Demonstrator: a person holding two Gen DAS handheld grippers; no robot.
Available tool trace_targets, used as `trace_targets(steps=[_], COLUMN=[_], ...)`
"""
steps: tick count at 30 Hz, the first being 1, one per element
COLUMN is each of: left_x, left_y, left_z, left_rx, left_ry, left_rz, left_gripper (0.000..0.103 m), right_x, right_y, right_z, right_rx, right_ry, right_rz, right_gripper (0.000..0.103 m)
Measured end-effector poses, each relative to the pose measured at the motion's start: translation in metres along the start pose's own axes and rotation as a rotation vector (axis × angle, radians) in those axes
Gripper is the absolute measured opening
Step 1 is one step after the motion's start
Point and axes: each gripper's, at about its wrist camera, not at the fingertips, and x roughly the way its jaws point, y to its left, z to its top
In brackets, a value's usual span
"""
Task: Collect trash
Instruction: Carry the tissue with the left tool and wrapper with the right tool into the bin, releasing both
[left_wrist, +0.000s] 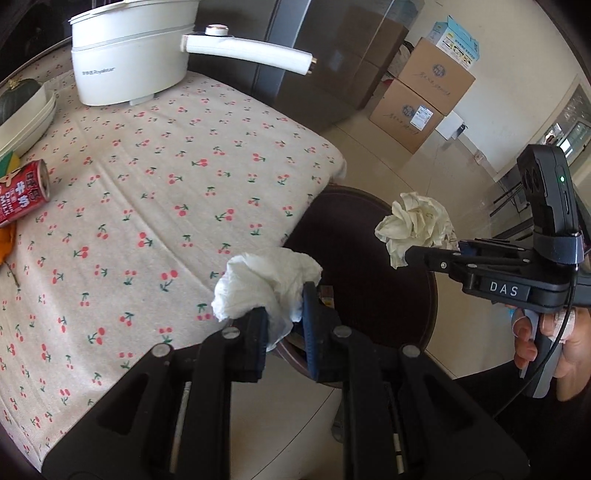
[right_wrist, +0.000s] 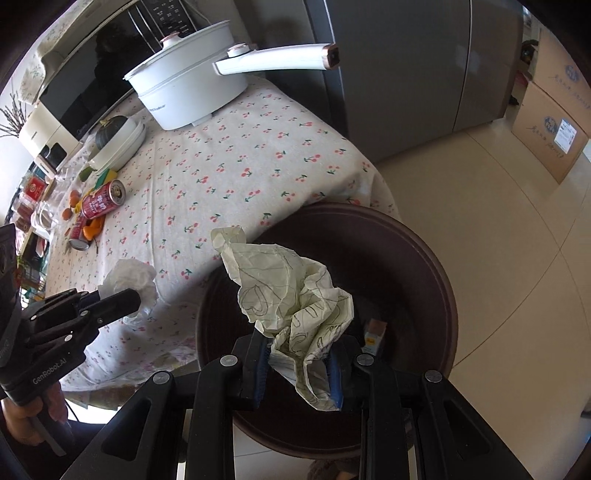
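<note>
White tissue (left_wrist: 266, 284) is pinched in the left tongs (left_wrist: 284, 314) at the tabletop (left_wrist: 166, 166) edge; scribbled paper (right_wrist: 295, 306) is pinched in the right tongs (right_wrist: 295, 369) over the brown bin (right_wrist: 424, 258). Centre both above the bin before letting go.

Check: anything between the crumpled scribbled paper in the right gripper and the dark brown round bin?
Nothing visible. The crumpled scribbled paper, clamped in the right gripper, hangs over the open mouth of the dark brown round bin; only a small carton lies inside.
</note>
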Motion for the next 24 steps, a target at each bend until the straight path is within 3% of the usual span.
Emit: trace_targets(steps=[8,9,11,12,13,24], left_x=[0.026,0.027,0.025,0.024,0.021,0.004], left_y=[-0.023,-0.023,-0.024,-0.024,-0.023,0.004], left_z=[0.001,0.001,0.001,0.001,0.001,0.000], left_rx=[0.076,0.077,0.081,0.080,0.079,0.040], left_ry=[0.015,0.014,0.011,0.001,-0.009,-0.015], left_rz=[-0.007,-0.003,0.017,0.038,0.059,0.186], left_gripper=[0.019,0.025,0.054,0.074,0.082,0.097], right_x=[0.000,0.000,0.000,0.000,0.000,0.003], right_y=[-0.025,-0.026,-0.028,-0.029,-0.029,-0.023], right_z=[-0.006,-0.007,-0.009,-0.010,-0.010,-0.012], right_rx=[0.036,0.038,0.041,0.041,0.041,0.029], right_ry=[0.007,0.008,0.009,0.010,0.011,0.016], right_rz=[-0.034,-0.036,-0.040,-0.041,-0.043,-0.045], right_gripper=[0.027,0.027,0.027,0.027,0.027,0.029])
